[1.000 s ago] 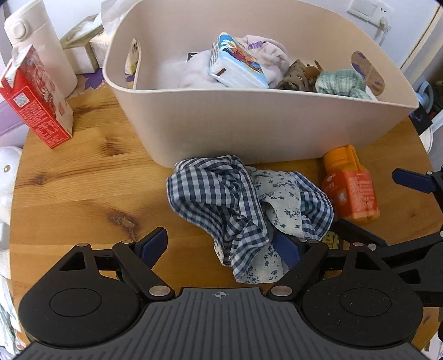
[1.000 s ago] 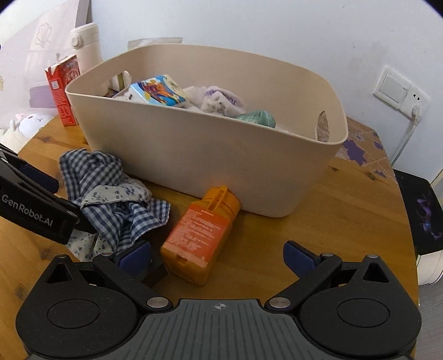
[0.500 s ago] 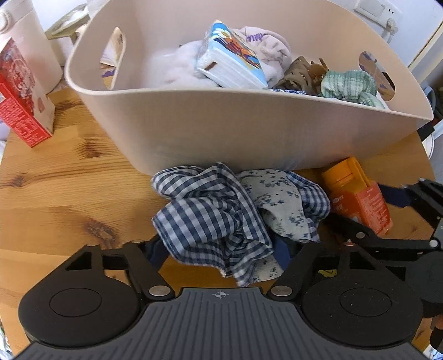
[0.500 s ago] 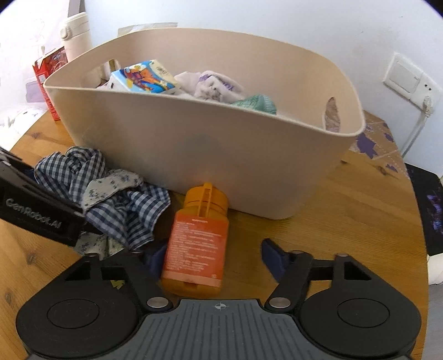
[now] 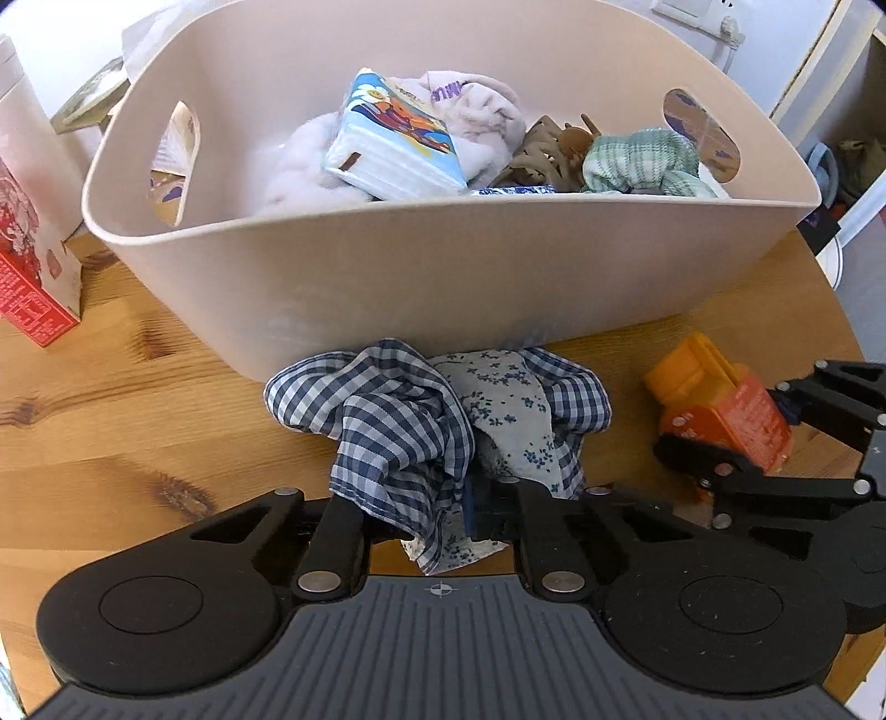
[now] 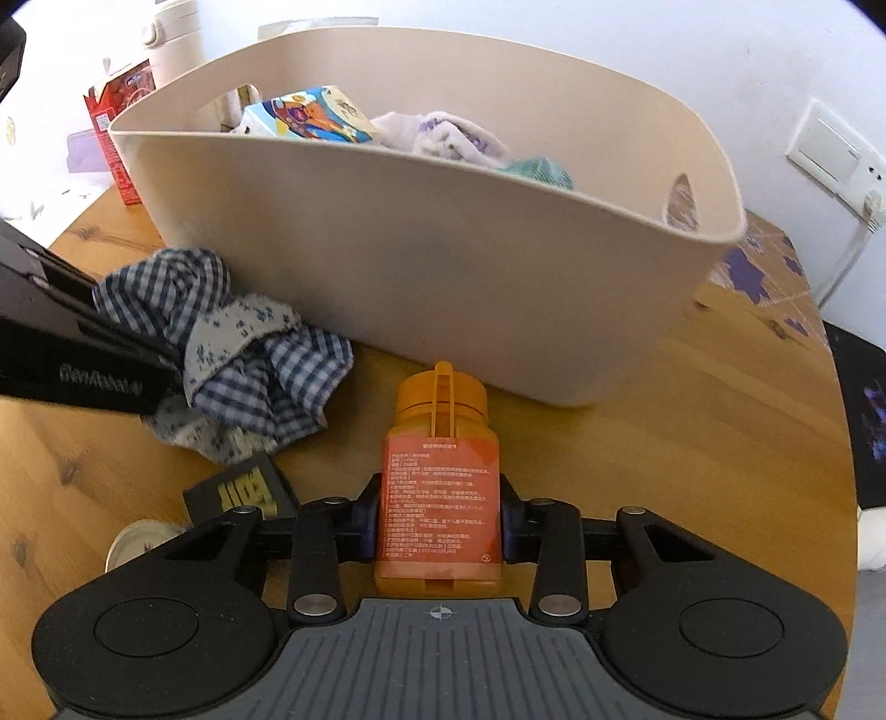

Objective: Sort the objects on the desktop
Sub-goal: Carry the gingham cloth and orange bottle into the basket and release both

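- Gingham cloth [image 5: 398, 421], blue-and-white check with a floral-print lining, lies crumpled on the wooden table [image 5: 111, 432], its far edge touching the front wall of the beige plastic basket [image 5: 443, 288].
- Left tool [image 5: 437, 507] is closing on the near fold of that cloth; fabric is bunched between the jaws and the blue pads seem to press into it, though the folds hide the left one.
- Orange bottle [image 6: 440, 487] lies on its side on the table, cap toward the basket and just short of its wall, to the right of the cloth.
- Right tool [image 6: 440, 520] is closing around the bottle's labelled body, a blue pad against each flank.
- Inside the basket sit a cartoon-printed pack [image 5: 393, 149], pale lilac fabric [image 5: 310, 183], a tan hair claw [image 5: 548, 155] and a green checked cloth [image 5: 642, 160].
- Red carton [image 5: 27, 266] stands on the table left of the basket, with a white flask [image 6: 171, 39] behind it.
- Small black item with yellow print [image 6: 246, 490] lies on the table near the right tool's left arm, a pale round lid [image 6: 138, 540] beside it.
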A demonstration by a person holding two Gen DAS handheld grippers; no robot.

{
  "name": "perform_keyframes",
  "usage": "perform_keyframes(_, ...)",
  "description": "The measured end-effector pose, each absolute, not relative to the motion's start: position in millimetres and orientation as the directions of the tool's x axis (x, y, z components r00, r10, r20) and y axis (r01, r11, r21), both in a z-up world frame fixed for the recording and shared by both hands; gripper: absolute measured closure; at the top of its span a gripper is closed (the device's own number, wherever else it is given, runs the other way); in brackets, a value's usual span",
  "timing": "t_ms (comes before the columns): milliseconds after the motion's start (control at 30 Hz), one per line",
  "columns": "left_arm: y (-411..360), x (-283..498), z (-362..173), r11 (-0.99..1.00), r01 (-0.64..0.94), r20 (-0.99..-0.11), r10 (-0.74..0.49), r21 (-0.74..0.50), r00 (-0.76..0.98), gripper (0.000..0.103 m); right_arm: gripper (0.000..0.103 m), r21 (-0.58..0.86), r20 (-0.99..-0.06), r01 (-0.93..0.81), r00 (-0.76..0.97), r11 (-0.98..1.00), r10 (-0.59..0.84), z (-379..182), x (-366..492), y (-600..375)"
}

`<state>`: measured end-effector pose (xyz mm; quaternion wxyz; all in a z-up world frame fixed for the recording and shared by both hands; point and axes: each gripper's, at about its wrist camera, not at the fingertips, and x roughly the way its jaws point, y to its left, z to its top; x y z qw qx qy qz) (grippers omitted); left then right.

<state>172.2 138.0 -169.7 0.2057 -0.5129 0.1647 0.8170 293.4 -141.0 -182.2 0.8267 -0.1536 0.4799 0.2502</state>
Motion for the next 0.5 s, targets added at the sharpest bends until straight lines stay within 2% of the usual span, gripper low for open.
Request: perform_keyframes(500, 116.9, 199.8, -148.2, -0.864, -0.496, -0.879, 0.171, 0.083, -0.445, 0.09, 0.068, -0.008, -0.853, -0.527, 0.447, 0.85, 0.27, -167.6, 255.1, -172.5)
